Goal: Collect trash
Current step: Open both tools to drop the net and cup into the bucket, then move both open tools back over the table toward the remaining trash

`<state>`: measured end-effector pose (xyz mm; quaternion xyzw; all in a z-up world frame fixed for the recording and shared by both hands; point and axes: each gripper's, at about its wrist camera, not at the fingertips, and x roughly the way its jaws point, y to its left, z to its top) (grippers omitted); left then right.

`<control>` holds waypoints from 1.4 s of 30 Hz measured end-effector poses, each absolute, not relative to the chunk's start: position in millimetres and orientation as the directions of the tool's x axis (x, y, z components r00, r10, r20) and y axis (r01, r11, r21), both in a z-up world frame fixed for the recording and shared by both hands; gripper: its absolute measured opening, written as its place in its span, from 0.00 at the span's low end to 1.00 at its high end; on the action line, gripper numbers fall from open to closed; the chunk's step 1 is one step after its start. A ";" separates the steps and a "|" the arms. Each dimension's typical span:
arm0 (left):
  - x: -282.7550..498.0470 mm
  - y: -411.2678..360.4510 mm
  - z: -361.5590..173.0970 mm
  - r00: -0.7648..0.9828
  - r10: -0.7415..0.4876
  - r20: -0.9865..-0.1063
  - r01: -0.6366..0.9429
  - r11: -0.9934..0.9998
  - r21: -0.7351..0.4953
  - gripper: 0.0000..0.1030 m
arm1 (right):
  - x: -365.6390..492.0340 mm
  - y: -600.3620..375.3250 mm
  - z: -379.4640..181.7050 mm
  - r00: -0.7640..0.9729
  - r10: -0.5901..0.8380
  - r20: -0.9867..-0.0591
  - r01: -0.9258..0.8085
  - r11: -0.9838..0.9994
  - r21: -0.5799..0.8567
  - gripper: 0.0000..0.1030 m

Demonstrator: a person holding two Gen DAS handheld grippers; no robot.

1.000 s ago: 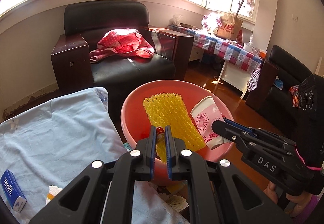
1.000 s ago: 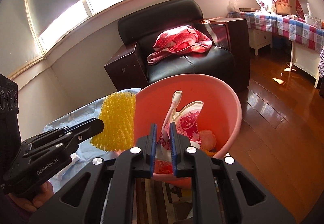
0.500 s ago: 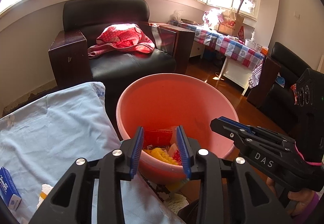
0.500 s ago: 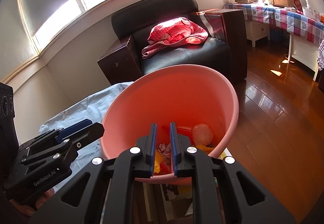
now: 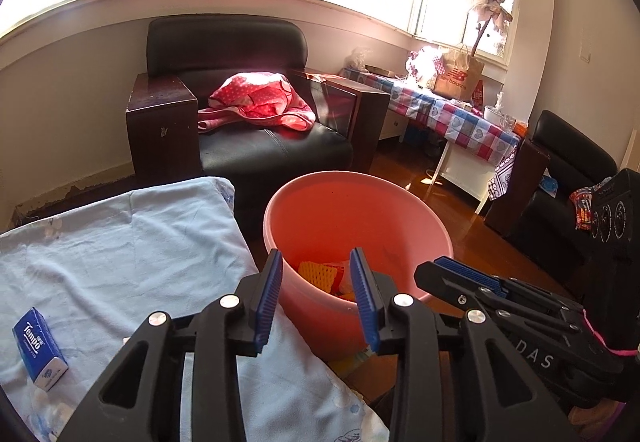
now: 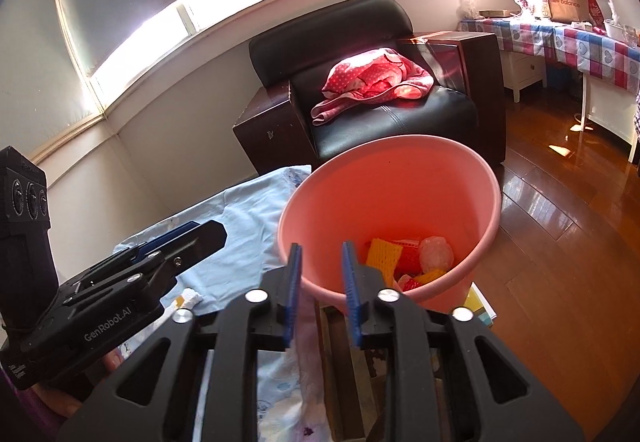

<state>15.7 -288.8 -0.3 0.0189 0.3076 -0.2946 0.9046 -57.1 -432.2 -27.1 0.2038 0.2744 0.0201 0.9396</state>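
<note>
My left gripper (image 5: pixel 316 292) gapes wide and empty, my right gripper (image 6: pixel 320 284) narrower, empty too; ahead, the pink bin (image 6: pixel 490 210) holds yellow foam netting (image 6: pixel 383 256); light, squashy, pinch anywhere.

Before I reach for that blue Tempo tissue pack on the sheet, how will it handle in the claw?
The tissue pack looks small and probably light. Its soft wrapper will likely squash a little under the left claw, and may be slippery. It lies flat on the loose blue sheet, so pushing may drag the cloth along.
</note>
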 end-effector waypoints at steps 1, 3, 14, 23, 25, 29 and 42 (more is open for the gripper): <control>11.3 -284.1 1.7 0.644 -0.519 -0.562 0.542 0.828 -0.143 0.33 | -62.5 -427.7 -25.0 0.859 0.143 -0.491 0.073 0.916 0.396 0.40; 3.2 -275.1 5.0 0.657 -0.512 -0.553 0.536 0.833 -0.135 0.33 | -73.3 -418.2 -18.8 0.885 0.103 -0.455 0.085 0.923 0.375 0.46; -24.3 -206.6 13.0 0.709 -0.465 -0.530 0.460 0.875 -0.151 0.41 | -86.0 -365.6 -3.7 0.881 0.079 -0.466 0.053 0.963 0.263 0.56; -33.8 -132.0 1.6 0.747 -0.375 -0.549 0.333 0.926 -0.179 0.47 | -72.9 -313.9 -8.7 0.824 0.159 -0.543 -0.044 0.975 0.219 0.56; -34.2 -115.5 -2.6 0.755 -0.345 -0.557 0.297 0.938 -0.179 0.47 | -67.4 -305.5 -14.2 0.804 0.185 -0.565 -0.059 0.970 0.234 0.56; -31.9 -80.4 -14.7 0.763 -0.286 -0.580 0.219 0.958 -0.184 0.48 | -58.9 -283.9 -26.4 0.769 0.224 -0.599 -0.095 0.966 0.239 0.56; -2.1 -19.2 -40.3 0.722 -0.205 -0.660 0.041 0.966 -0.256 0.53 | -32.4 -226.2 -46.2 0.686 0.322 -0.653 -0.209 0.946 0.247 0.56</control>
